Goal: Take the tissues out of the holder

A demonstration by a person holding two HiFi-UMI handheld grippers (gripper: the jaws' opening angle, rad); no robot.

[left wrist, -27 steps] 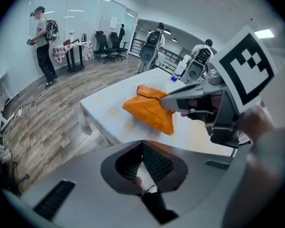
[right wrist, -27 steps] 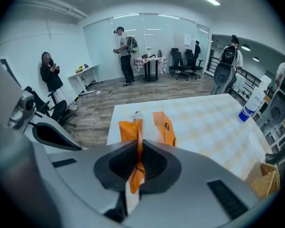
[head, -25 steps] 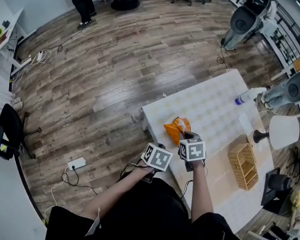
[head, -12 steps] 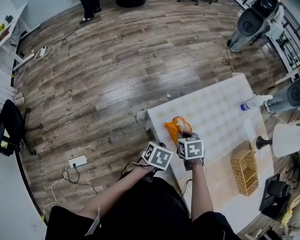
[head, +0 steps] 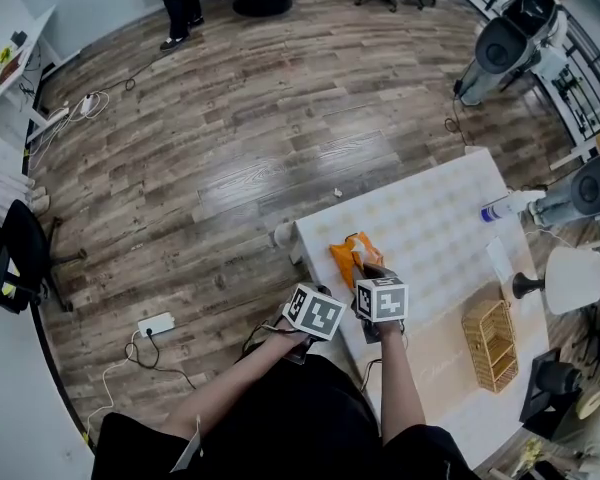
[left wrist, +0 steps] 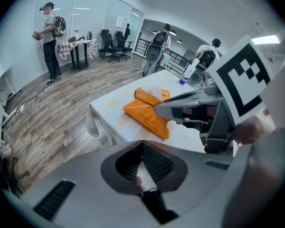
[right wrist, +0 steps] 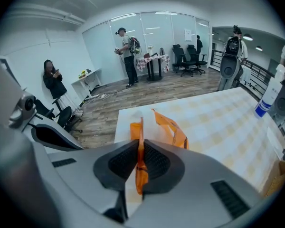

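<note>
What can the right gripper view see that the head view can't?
Only the right gripper view shows the right tongs pinched shut on an edge of the orange tissue holder. It also shows a person in black standing at the far left. Only the head view shows the white lamp and the power strip on the floor. Both show the holder, the white table and the spray bottle.

Grey left claw (left wrist: 142,148), grey right claw (right wrist: 139,148), black-white marker cubes (head: 315,314), black top (head: 280,408)
</note>
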